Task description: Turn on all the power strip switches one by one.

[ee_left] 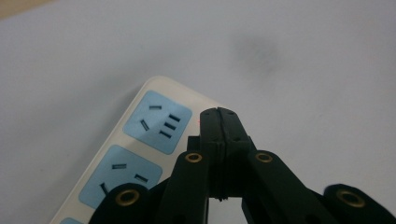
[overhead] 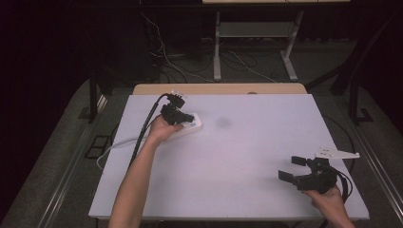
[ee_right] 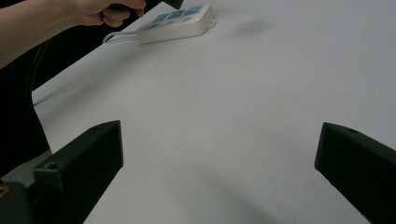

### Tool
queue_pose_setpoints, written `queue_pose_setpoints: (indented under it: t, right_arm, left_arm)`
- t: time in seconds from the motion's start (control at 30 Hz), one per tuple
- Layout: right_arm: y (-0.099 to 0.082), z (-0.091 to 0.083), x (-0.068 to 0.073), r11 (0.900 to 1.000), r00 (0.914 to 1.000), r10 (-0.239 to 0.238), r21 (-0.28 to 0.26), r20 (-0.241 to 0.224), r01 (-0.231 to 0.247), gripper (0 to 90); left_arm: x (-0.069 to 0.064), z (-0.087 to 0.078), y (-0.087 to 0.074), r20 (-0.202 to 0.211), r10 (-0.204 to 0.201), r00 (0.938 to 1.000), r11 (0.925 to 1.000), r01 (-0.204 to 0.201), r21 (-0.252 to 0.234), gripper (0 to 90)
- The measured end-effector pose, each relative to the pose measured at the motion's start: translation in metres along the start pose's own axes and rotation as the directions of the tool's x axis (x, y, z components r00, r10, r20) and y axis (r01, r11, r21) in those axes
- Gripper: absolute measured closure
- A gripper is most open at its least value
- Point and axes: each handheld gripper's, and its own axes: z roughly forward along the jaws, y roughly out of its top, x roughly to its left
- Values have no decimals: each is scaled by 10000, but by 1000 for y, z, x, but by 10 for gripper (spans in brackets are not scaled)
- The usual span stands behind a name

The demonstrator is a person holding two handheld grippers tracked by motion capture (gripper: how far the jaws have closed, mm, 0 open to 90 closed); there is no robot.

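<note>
Risk entry, nearest item first. Right gripper (overhead: 291, 169): we hold it low at the near right of the worktop (overhead: 247, 156), fingers (ee_right: 79, 163) spread wide with nothing between them, well apart from the work; little hazard here beyond its trailing cable.

Left gripper (ee_left: 219, 114): farther off, at the far left, its fingers pressed together tip to tip with nothing between them, poised at the end of the power strip (ee_left: 140, 140).

Power strip: white, with blue socket faces, lying flat on the worktop, its cord (overhead: 111, 147) running off the left edge. We cannot tell whether the tips touch it.

Hazards, as we judge them: the light strip may skid or pivot under a push from closed tips; the tips may slip off its rounded end; the cord may drag it askew.
</note>
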Motion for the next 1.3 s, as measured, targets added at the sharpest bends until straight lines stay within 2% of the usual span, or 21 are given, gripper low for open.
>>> queue_pose_setpoints:
  t: [0.1, 0.27, 0.43, 0.53, 0.67, 0.73, 0.8, 1.13, 1.3]
  right_arm:
    - [0, 0, 0, 10000, 10000, 11, -17, 3, -11, 9]
    - [0, 0, 0, 10000, 10000, -2, 11, 14, 2, 9]
    - [0, 1, 1, 10000, 10000, 2, 6, 0, -2, 10]
    - [0, 1, 1, 10000, 10000, 0, 13, -7, 0, 10]
    - [0, 2, 2, 10000, 10000, 1, 18, -16, -1, 10]
    - [0, 2, 2, 10000, 10000, 21, 23, -17, -21, 10]
    - [0, 2, 2, 10000, 10000, 11, 21, -21, -11, 10]
    - [0, 2, 3, 10000, 10000, -8, 8, -28, 8, 10]
    - [0, 2, 3, 10000, 10000, -26, 30, -25, 27, 9]
  left_arm:
    - [-6, -12, -3, 56, 215, 9998, 9995, -213, -246, 741]
    - [-12, -31, -16, 132, 89, 9999, 9971, -79, -754, 618]
    - [-18, -48, -32, 330, -304, 9990, 9919, 342, -1219, 331]
    - [-21, -55, -41, 407, -411, 9983, 9892, 464, -1387, 173]
    - [-28, -66, -54, 574, -539, 9969, 9848, 625, -1618, 58]
    - [-34, -70, -60, 514, -506, 9974, 9847, 584, -1643, 12]
    - [-41, -75, -67, 544, -470, 9974, 9828, 559, -1762, 0]
    - [-74, -92, -101, 685, -169, 9975, 9546, 365, -2956, 0]
    - [-90, -92, -122, 747, -8, 9972, 9498, 241, -3118, 0]
